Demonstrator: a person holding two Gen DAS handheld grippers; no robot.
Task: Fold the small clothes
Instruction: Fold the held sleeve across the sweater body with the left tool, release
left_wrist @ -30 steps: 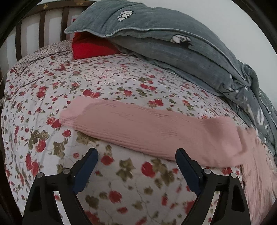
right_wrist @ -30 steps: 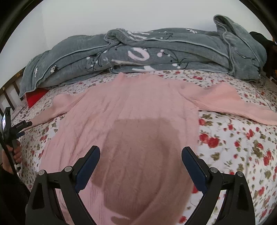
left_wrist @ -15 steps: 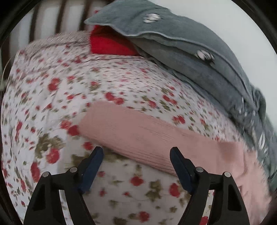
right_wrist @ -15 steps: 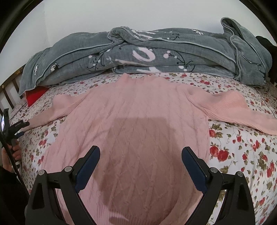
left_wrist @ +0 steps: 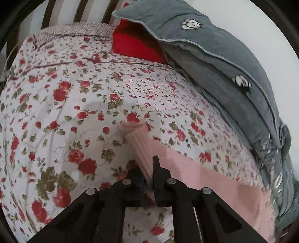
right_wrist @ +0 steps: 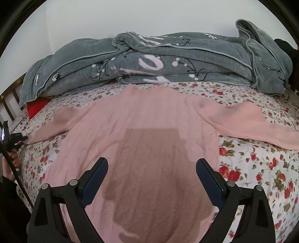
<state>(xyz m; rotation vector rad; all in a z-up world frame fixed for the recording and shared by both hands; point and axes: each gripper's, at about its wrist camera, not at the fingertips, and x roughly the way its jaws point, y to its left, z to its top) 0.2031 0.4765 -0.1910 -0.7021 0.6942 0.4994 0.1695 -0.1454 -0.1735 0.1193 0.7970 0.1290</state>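
A pink knit sweater [right_wrist: 149,134] lies flat on the floral bed sheet [right_wrist: 261,168], body in the middle and both sleeves spread out. My left gripper [left_wrist: 148,168] is shut on the cuff end of the left sleeve [left_wrist: 138,138], which bunches up between its fingers. That gripper also shows at the far left of the right wrist view [right_wrist: 17,139], at the sleeve tip. My right gripper [right_wrist: 151,173] is open and empty, hovering above the sweater's lower body. The right sleeve [right_wrist: 252,123] lies stretched out to the right.
A rumpled grey quilt [right_wrist: 168,63] is piled along the back of the bed by the wall. A red pillow [left_wrist: 134,44] lies under its left end. A slatted wooden headboard [left_wrist: 61,13] stands at the left edge.
My left gripper moved in to the sleeve's cuff and closed on it; it was open before. My right gripper stayed open above the sweater, shifting slightly.
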